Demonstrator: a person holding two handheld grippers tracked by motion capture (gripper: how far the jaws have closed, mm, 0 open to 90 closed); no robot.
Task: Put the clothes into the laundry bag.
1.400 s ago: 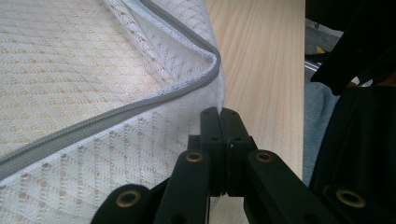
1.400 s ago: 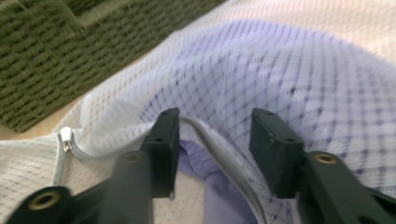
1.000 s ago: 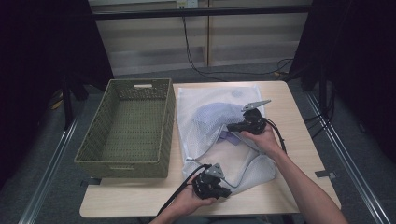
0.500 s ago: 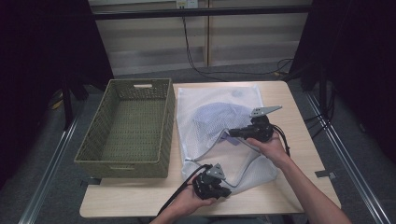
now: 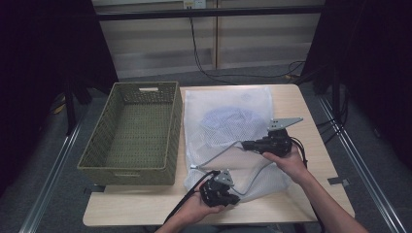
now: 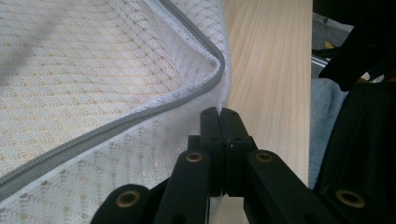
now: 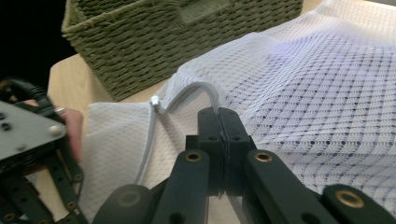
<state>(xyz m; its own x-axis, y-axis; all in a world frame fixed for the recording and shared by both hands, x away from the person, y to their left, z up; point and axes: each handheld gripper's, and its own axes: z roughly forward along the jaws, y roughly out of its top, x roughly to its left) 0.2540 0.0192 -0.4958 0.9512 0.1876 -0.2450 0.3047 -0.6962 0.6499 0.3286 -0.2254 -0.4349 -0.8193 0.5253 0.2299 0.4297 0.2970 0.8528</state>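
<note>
Table (image 5: 311, 116): green basket (image 5: 131, 133) at left, white mesh bag (image 5: 228, 121) at right, touching basket's side, patterned cloth inside. Right gripper (image 5: 250, 144) has shifted right across bag since a second ago, jaws pinched on bag's zipper edge (image 7: 196, 91), lifting it. Left gripper (image 5: 233, 198) unmoved, clamped on bag's near corner (image 6: 219, 100). Opening likely widening for reaching cloth.
</note>
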